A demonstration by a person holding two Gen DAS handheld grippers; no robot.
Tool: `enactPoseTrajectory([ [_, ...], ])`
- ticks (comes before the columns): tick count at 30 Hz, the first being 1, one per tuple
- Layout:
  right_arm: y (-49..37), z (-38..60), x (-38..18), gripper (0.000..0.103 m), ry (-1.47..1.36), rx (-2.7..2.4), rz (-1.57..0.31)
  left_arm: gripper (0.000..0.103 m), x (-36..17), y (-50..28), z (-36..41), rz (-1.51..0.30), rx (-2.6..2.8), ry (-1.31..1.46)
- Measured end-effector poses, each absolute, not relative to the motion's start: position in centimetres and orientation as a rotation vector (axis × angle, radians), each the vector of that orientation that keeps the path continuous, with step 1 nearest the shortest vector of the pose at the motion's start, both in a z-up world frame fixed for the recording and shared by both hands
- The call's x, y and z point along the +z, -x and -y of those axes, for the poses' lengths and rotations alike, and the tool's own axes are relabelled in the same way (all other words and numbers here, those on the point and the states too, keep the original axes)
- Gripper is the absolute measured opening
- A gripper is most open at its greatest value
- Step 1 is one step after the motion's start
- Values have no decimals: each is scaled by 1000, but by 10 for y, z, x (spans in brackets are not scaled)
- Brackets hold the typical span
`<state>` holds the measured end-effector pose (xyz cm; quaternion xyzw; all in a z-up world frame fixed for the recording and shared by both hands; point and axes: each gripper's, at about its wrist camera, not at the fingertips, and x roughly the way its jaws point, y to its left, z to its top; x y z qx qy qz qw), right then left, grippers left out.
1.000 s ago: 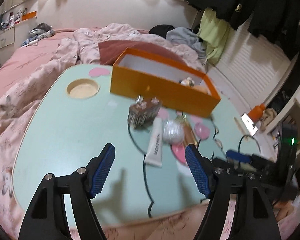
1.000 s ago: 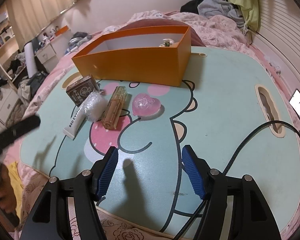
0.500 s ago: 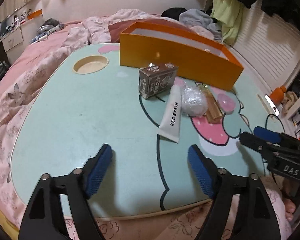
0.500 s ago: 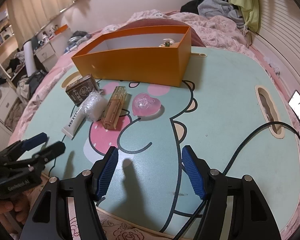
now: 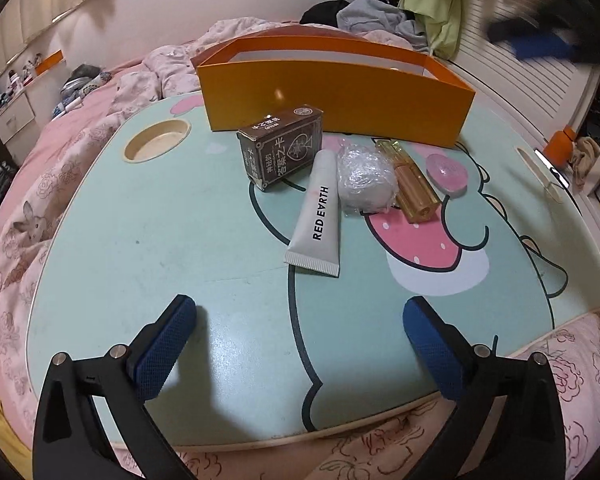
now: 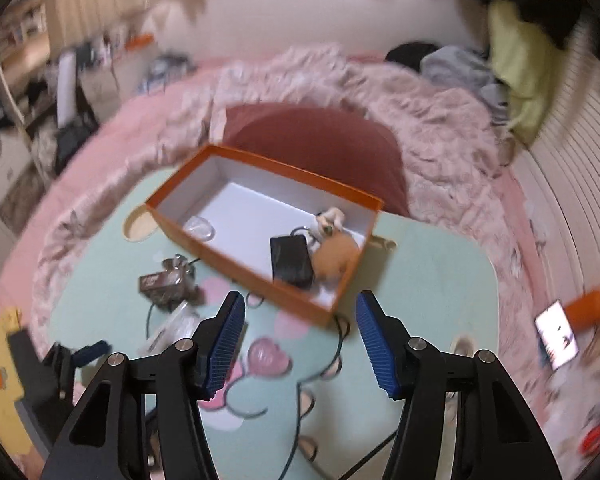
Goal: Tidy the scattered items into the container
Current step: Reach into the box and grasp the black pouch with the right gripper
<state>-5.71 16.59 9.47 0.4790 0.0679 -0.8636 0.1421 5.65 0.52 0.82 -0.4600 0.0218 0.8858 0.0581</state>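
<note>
Now our left claw [image 5: 300,340] hangs low over the table [image 5: 140,220] with its jaws wide apart; they have just been opening, and nothing sits between them. Our right claw [image 6: 298,340] is up high, jaws apart, just closing a bit, and empty too. The tube [image 5: 318,220], card box [image 5: 282,152], plastic ball [image 5: 364,178], gold bottle [image 5: 414,188] and pink heart [image 5: 448,172] lie close together in front of the orange box [image 5: 340,92]. If we reach for the tube, we think a jaw could bump the ball or card box and push them away.
</note>
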Motion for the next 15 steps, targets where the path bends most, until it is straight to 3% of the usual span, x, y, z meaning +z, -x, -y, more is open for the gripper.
enactPoseTrajectory([
  [1,79,-159,89,55,-1463,-2427,-206,103,8,-57,-6,-67,2685,1392],
  [3,111,-151,75,37,-1593,-2341,-190,103,8,-58,-7,-67,2686,1388],
  [8,159,-128,37,36,-1789,-2265,-307,103,7,-56,-6,-64,2685,1381],
  [15,181,-118,-6,39,-1969,-2142,-323,103,7,-56,-6,-61,2685,1377],
])
